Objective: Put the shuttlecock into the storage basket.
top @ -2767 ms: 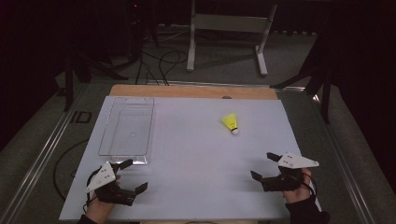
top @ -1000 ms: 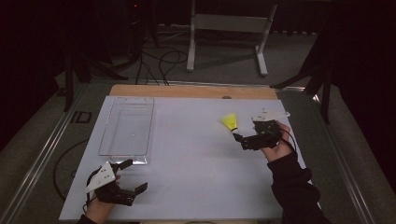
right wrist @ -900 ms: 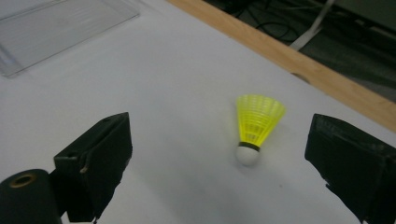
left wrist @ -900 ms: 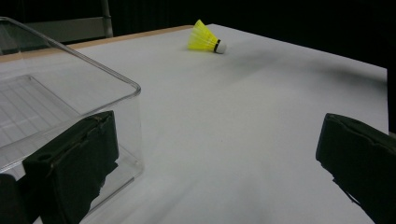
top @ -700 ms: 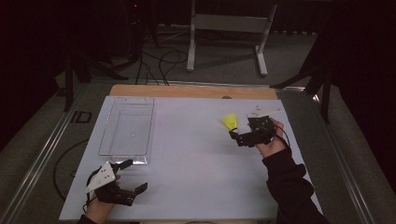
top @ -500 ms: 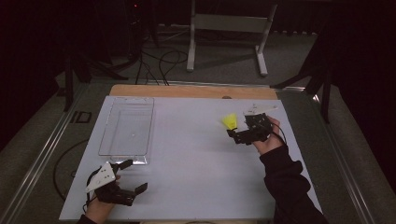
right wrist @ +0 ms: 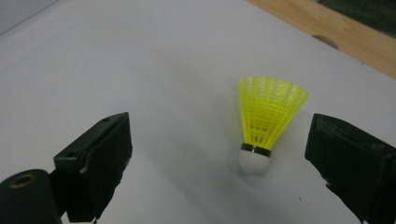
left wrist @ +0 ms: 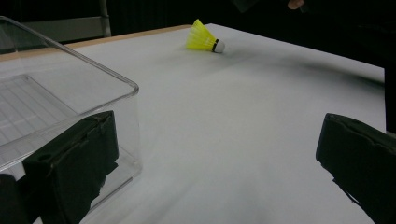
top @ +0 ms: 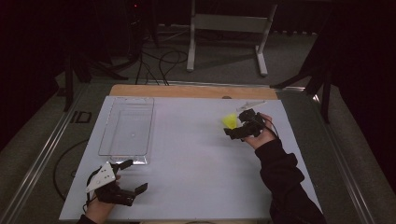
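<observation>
A yellow shuttlecock (top: 229,121) with a white cork tip lies on the white table top (top: 196,158) at the far right. It also appears as the shuttlecock (right wrist: 266,121) and, far off, the shuttlecock (left wrist: 204,39). My right gripper (top: 238,126) hovers right beside it, open, and in the right gripper view its jaws stand wide on either side of the shuttlecock without touching it. My left gripper (top: 133,176) rests open near the table's front left corner, just in front of a clear plastic tray (top: 127,128); the tray's corner (left wrist: 70,84) stands close to its left jaw.
A wooden strip (top: 187,91) runs along the table's far edge. Behind the table on the floor stand a grey metal frame (top: 229,28) and cables (top: 159,58). The person's dark sleeve (top: 285,182) crosses the table's right front part.
My right gripper has travelled from the front right corner forward and leftward up to the shuttlecock, and now brackets it. The left gripper has stayed put.
</observation>
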Demonstrator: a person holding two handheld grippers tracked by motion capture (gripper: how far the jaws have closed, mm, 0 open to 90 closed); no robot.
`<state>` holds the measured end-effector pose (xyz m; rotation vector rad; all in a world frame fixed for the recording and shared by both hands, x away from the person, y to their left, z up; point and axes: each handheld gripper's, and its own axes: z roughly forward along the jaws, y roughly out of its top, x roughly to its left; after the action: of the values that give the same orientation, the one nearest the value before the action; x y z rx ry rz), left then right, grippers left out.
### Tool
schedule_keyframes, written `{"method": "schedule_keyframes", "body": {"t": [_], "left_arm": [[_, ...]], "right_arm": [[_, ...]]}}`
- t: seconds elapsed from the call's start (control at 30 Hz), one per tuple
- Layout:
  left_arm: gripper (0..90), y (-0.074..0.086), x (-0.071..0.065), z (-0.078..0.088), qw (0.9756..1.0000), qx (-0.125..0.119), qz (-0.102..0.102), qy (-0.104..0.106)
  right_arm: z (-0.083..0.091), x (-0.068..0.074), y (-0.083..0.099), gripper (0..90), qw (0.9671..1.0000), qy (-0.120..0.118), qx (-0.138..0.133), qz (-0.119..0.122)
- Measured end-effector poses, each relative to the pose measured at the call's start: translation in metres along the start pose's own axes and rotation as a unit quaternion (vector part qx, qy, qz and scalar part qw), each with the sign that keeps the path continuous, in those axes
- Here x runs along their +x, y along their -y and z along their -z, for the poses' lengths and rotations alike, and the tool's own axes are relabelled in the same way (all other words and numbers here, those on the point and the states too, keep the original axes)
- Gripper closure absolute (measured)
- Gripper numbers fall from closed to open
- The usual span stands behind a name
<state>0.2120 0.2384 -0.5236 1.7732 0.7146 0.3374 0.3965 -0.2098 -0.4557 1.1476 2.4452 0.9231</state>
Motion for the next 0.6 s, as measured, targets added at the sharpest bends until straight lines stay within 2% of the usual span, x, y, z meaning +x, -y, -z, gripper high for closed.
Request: {"method": "schedule_keyframes", "body": {"t": [0.03,0.17,0.33,0.53,0.6], "left_arm": [[0.0,0.000,0.000,0.000,1.0000,0.000,0.000,0.000],[0.0,0.000,0.000,0.000,1.0000,0.000,0.000,0.000],[0.0,0.000,0.000,0.000,1.0000,0.000,0.001,0.001],[0.0,0.000,0.000,0.000,1.0000,0.000,0.001,0.002],[0.0,0.000,0.000,0.000,1.0000,-0.001,0.002,0.002]], "right_arm": [[-0.003,-0.002,0.000,7.5,1.0000,-0.005,0.006,-0.001],[-0.011,-0.007,0.000,8.1,0.9998,0.000,0.017,-0.012],[-0.019,-0.009,0.000,9.2,0.9993,-0.004,0.035,-0.009],[-0.031,-0.012,-0.002,14.2,0.9978,0.002,0.067,-0.006],[-0.034,-0.012,-0.002,15.2,0.9970,0.008,0.077,0.002]]}}
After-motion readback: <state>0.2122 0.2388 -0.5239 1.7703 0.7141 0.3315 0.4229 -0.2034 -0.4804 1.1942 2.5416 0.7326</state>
